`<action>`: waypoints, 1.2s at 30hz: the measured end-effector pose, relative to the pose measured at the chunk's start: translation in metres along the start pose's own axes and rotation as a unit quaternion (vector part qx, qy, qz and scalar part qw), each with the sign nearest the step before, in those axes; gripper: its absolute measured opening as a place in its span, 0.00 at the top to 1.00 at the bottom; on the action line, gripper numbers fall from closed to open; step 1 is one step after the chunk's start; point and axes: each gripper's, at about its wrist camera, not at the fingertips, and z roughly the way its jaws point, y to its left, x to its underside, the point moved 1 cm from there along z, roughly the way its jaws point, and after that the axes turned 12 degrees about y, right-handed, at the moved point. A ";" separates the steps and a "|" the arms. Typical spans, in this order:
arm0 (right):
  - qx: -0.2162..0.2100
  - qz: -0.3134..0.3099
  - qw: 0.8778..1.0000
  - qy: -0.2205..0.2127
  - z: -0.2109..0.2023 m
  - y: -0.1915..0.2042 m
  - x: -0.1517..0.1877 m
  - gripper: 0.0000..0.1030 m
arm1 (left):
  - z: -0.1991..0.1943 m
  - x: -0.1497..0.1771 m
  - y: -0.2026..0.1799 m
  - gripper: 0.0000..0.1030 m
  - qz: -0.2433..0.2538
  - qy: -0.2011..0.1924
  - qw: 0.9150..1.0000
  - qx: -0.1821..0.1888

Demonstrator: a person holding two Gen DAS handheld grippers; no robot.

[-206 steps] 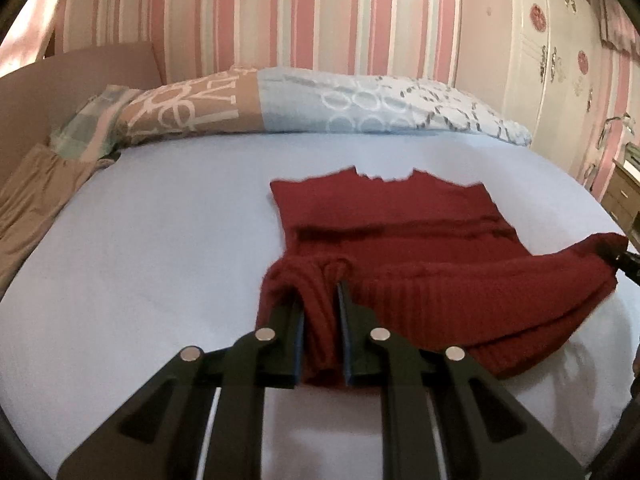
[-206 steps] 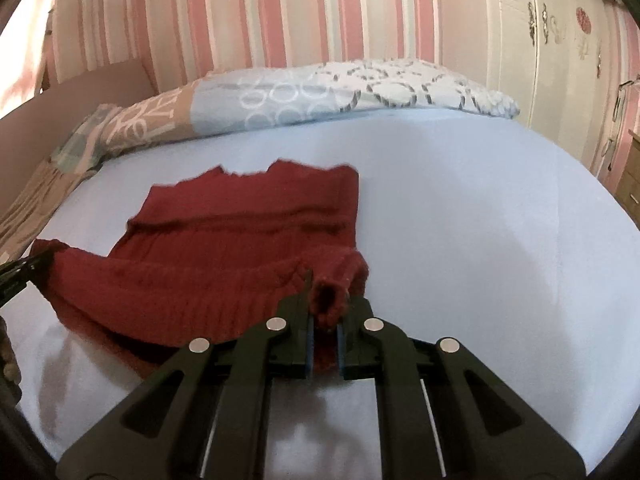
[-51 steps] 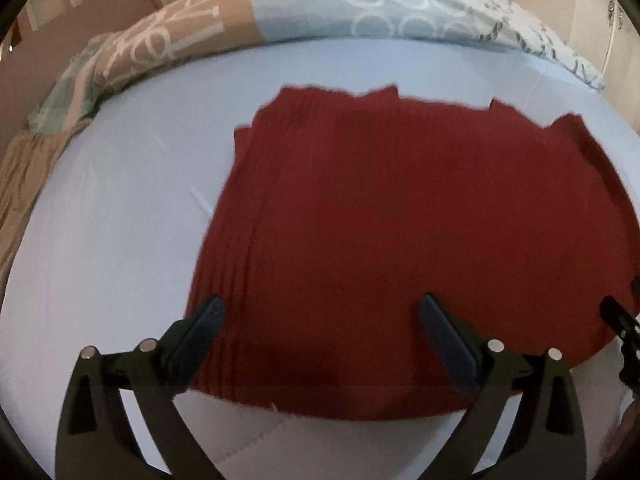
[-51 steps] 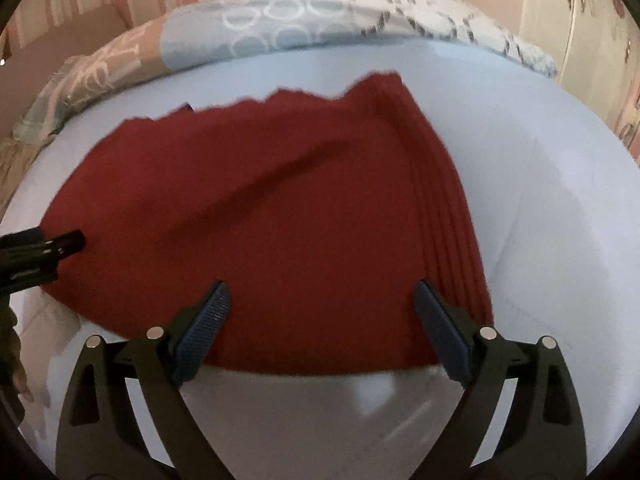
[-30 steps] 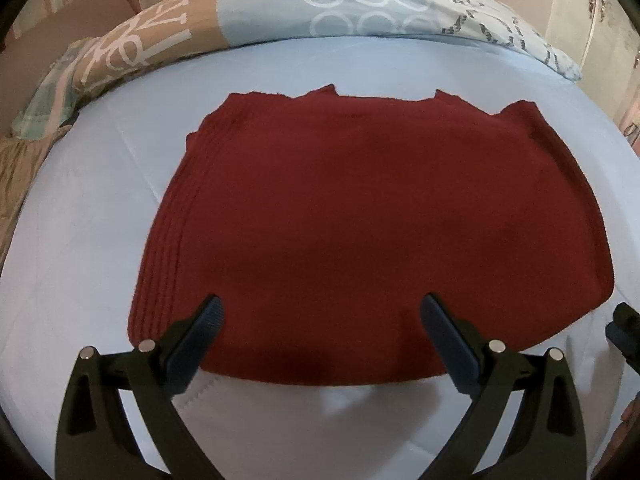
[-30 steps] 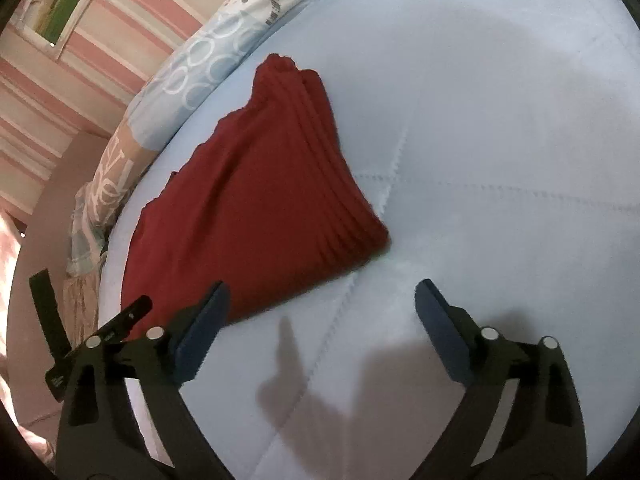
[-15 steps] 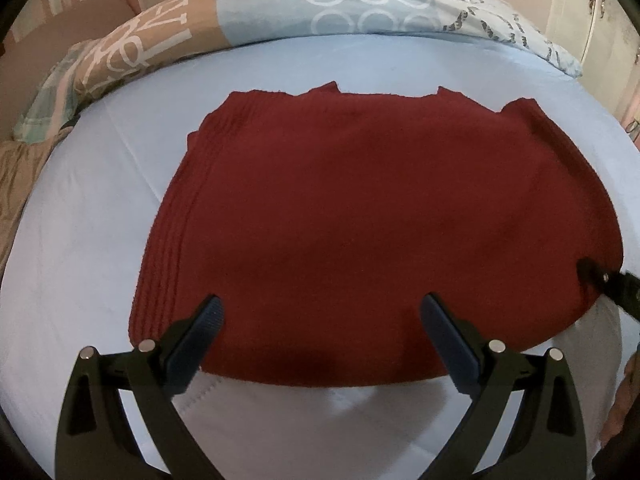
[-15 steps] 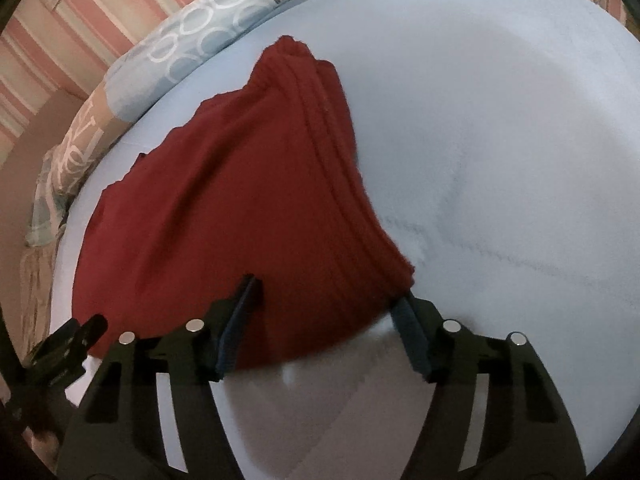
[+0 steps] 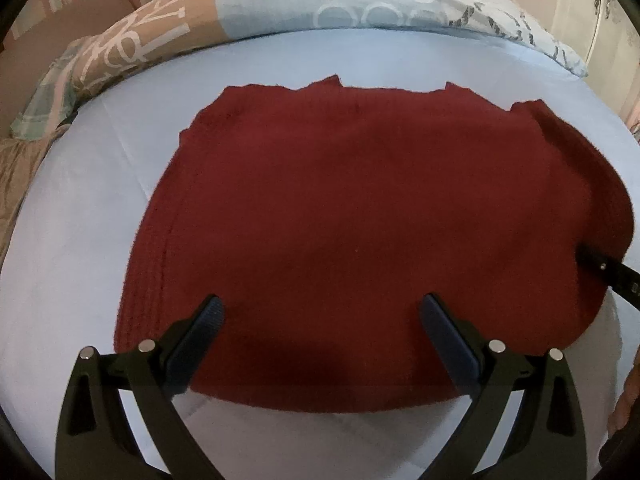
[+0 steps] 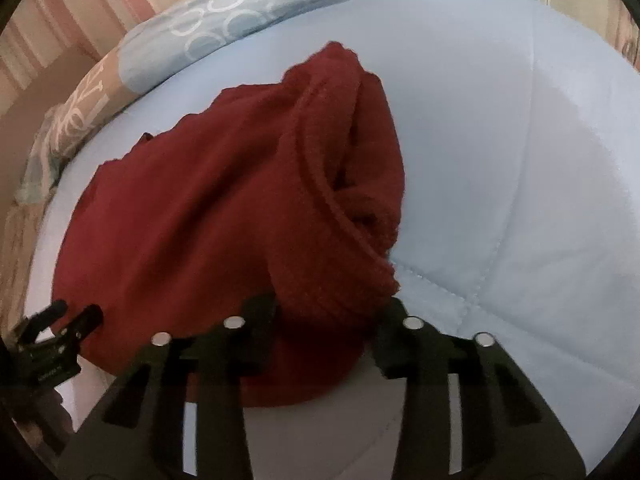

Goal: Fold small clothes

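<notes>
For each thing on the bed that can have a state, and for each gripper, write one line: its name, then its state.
red sweater: folded, flat on the bed, right edge bunched and lifted.
left gripper: jaws wide open over the near hem, gripping nothing.
right gripper: jaws have just been closing, pinching the bunched right edge.
blue sheet: spread smooth.
pillow: lying at the bed's head.

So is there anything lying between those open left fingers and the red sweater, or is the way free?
Nothing visible is in the way. The left gripper hangs open over the near edge of the red sweater, with only bare blue bedsheet around it. The right gripper has just been closing, with the sweater's corner bunched between its fingers.
</notes>
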 end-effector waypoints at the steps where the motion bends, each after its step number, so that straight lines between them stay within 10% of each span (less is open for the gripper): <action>1: 0.007 -0.004 1.000 -0.007 -0.002 0.003 0.001 0.70 | 0.001 0.000 0.000 0.04 0.001 0.001 1.000 0.000; 9: 0.069 -0.063 0.993 -0.074 -0.027 0.041 0.008 0.74 | 0.010 0.002 0.000 0.04 0.008 -0.001 1.000 -0.008; 36: -0.024 -0.134 0.983 -0.126 -0.059 0.125 -0.002 0.76 | 0.022 0.000 0.000 0.01 0.015 -0.003 1.000 -0.003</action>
